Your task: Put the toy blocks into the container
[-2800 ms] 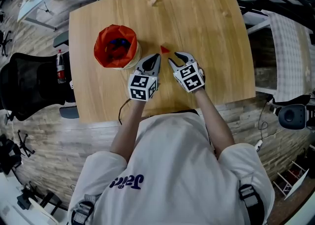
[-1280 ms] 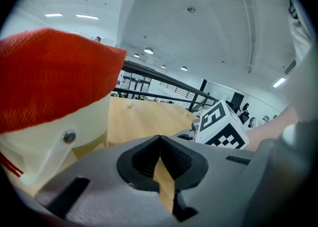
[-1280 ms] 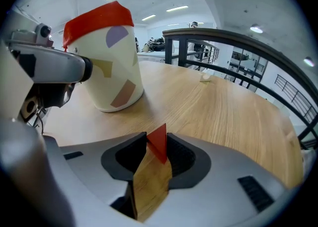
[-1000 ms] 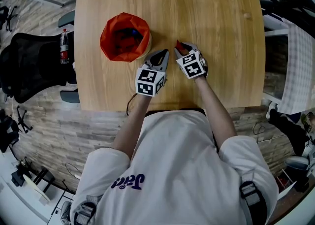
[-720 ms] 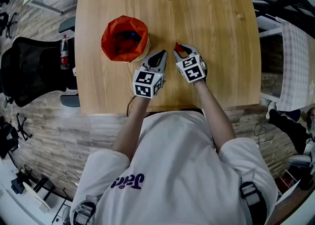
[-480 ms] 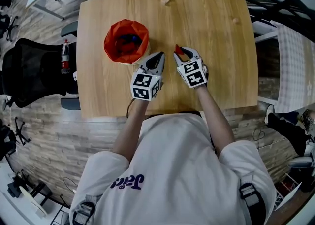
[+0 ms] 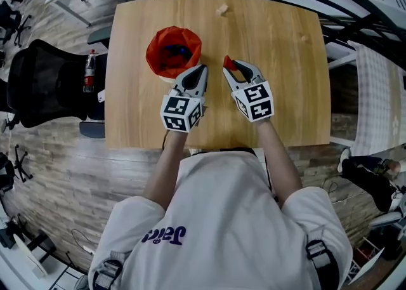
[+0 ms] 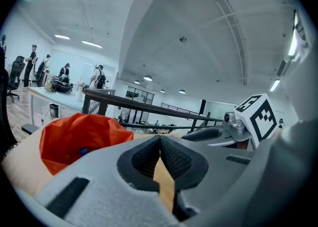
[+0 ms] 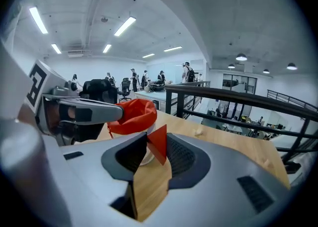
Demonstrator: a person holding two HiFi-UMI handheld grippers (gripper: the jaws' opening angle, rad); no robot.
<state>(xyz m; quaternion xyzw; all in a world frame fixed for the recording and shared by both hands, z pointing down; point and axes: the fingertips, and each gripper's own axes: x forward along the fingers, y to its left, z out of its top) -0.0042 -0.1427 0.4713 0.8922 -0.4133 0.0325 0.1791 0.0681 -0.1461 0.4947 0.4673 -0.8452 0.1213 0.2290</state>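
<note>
Right tool (image 7: 236, 68) is clamped on the red wedge block (image 9: 159, 141) at its tips, container (image 7: 152, 51) ahead-left of it, left tool (image 8: 160, 144) closed and empty; block judged light, rigid, slick, best gripped on flat faces.

**Open workroom around a pale wooden table**

A wooden table (image 7: 279, 92) lies under both claws. Well to the left of the left claw (image 7: 202, 66) stands a black office chair (image 7: 38, 85) with a bottle (image 7: 89, 70) just beside it, on a plank floor (image 7: 57, 174). Ahead of the right claw (image 7: 233, 66), past the table's far edge, runs a black metal railing (image 9: 223, 97). Far to that claw's right is a pale checked cloth (image 7: 374, 85). Above is a white ceiling with strip lights (image 9: 124, 25). Distant people (image 9: 188, 72) stand near desks.
</note>
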